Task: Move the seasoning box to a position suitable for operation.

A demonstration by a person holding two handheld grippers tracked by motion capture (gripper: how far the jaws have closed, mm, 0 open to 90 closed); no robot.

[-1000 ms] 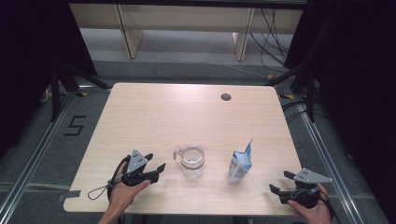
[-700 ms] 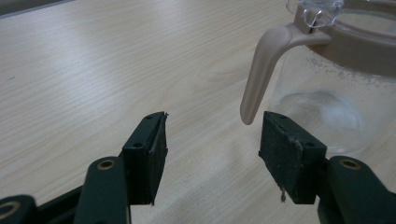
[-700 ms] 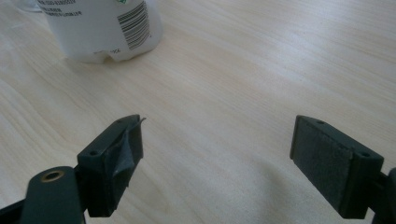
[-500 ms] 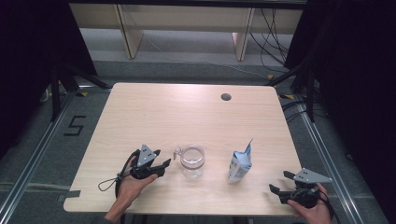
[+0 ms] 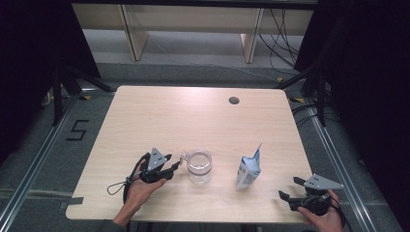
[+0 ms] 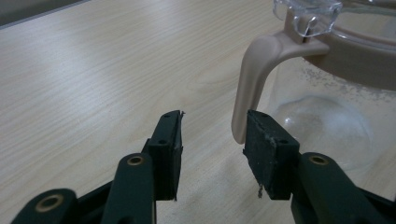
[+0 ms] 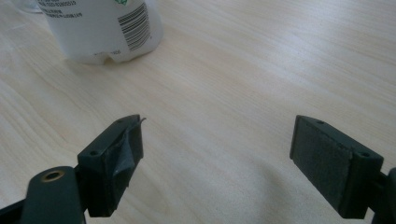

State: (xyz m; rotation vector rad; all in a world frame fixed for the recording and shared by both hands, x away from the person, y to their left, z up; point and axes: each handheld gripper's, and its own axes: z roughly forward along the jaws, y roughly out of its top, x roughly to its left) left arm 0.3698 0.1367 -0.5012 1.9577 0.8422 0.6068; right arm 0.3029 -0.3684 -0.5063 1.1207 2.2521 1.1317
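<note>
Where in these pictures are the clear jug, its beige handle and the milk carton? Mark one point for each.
Clear jug (image 5: 199,166): high view, on its glass body.
Beige handle (image 6: 250,79): left gripper view, on the handle's curved outer bend.
Milk carton (image 5: 248,172): high view, on its front face.

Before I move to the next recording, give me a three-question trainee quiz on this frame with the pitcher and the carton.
1. True or false: the left gripper is already shut on the beige handle of the clear glass pitcher.
2. Which stands nearer the right gripper? A) the clear glass pitcher B) the white and blue opened carton C) the dark round hole in the light wooden table
3. Fill in: both grippers' jaws stand ____.

Key
1. False: its jaws are open, the handle just ahead of the gap by one pad.
2. B
3. open
</note>
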